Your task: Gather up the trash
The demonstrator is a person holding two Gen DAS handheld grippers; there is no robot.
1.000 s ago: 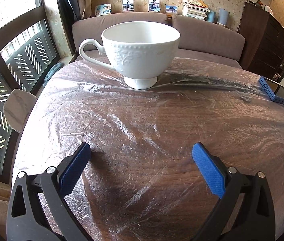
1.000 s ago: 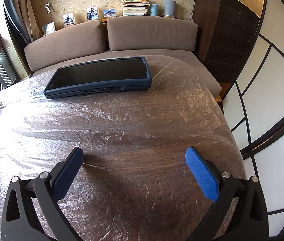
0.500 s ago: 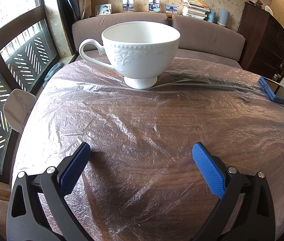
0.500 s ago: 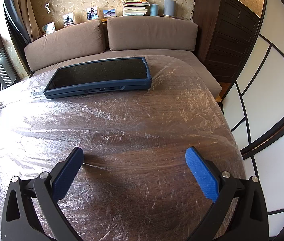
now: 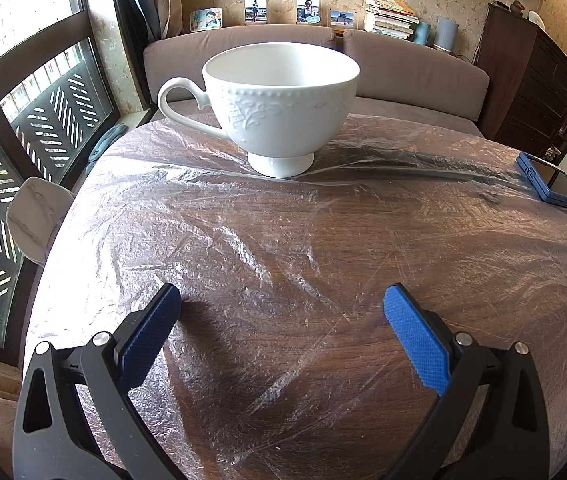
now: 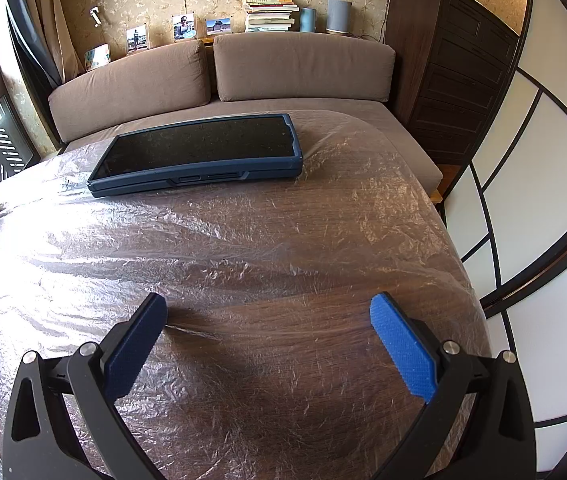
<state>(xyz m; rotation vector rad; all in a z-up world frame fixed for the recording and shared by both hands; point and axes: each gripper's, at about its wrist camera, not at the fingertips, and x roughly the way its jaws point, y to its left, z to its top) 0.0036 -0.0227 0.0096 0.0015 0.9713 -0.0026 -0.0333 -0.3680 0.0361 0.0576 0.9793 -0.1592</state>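
Observation:
A sheet of clear crinkled plastic film [image 5: 243,240] covers the round wooden table; it also shows in the right wrist view [image 6: 243,240]. My left gripper [image 5: 283,312] is open and empty, low over the film at the near edge. A white footed teacup [image 5: 281,104] stands on the film straight ahead of it. My right gripper [image 6: 269,316] is open and empty over the film near the table's right side. A phone in a blue case [image 6: 199,156] lies on the film ahead of it, also at the far right of the left wrist view [image 5: 549,184].
A brown sofa [image 6: 211,76] runs behind the table. A dark wooden cabinet [image 6: 455,72] stands at the back right. Windows with a dark frame [image 5: 15,120] are to the left. A grey chair back [image 5: 35,216] sits at the table's left edge.

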